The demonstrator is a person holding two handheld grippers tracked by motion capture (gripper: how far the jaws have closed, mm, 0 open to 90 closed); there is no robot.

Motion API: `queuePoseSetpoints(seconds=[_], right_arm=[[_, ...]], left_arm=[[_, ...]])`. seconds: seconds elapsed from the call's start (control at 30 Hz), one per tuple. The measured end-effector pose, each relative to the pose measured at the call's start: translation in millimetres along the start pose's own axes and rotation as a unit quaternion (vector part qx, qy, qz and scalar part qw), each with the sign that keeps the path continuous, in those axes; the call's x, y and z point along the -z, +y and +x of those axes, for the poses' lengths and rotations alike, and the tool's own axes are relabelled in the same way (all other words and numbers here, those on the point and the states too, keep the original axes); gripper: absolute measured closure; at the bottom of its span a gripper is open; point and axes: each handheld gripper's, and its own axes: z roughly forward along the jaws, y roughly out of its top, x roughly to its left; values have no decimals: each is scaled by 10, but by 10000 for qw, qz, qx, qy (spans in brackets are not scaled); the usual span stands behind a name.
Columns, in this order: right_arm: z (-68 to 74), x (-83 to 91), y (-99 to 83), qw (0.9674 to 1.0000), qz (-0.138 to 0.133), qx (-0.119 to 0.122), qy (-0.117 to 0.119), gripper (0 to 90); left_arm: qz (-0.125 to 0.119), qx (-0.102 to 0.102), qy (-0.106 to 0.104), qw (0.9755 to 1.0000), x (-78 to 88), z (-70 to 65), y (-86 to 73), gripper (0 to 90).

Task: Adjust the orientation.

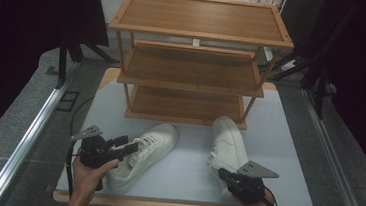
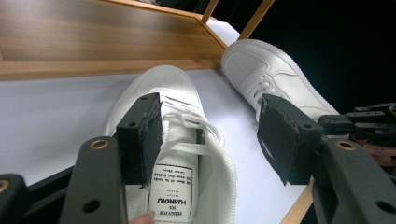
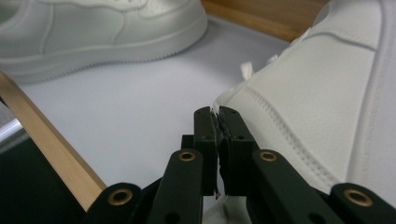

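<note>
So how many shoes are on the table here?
2. One white shoe lies at the left gripper; the other white shoe lies right of it, its heel at the right gripper.

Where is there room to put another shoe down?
The three shelves of the rack are bare. The table has free patches left of the left shoe and right of the right shoe. Near both shoes and hands it is crowded.

Right shoe (image 1: 227,147) heel hidden behind right gripper (image 1: 226,175); left shoe (image 2: 173,140) heel cut off.
</note>
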Motion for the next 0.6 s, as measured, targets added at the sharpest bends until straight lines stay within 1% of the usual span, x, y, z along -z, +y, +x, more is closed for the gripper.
queuePoseSetpoints(seconds=[0.1,0.13,0.17,0.23,0.27,0.37,0.4,0.47,0.5,0.53,0.57,0.6], right_arm=[[-17,-2,-14,10000,16,-46,29,870],[-34,13,-11,10000,-9,-60,21,874],[-74,50,-10,9999,-53,-123,20,879],[-93,64,-12,9998,-83,-160,19,882],[-161,108,-20,9994,-176,-304,55,893],[-206,134,-28,9990,-247,-366,51,894],[-234,151,-33,9987,-291,-425,51,894],[-277,189,-35,9981,-355,-500,13,894],[-319,234,-36,9975,-410,-562,-86,894],[-319,234,-36,9975,-410,-562,-86,894],[-373,284,-46,9966,-476,-629,-230,894],[-400,304,-54,9960,-514,-675,-261,894]], left_arm=[[30,29,3,10000,-4,0,-9,402],[33,34,-2,10000,-4,4,-12,402],[28,47,1,10000,-5,8,-14,403],[26,72,6,10000,-5,14,-17,403],[26,77,3,10000,-7,17,-18,404],[53,102,-23,9999,-12,19,-23,404],[57,103,-32,9999,-12,18,-24,404],[49,106,-32,9999,-12,16,-26,404],[46,120,-32,9999,-11,18,-26,404],[43,141,-28,9999,-9,20,-26,404],[32,165,-23,9999,-10,27,-28,405],[32,165,-23,9999,-10,27,-28,405]])
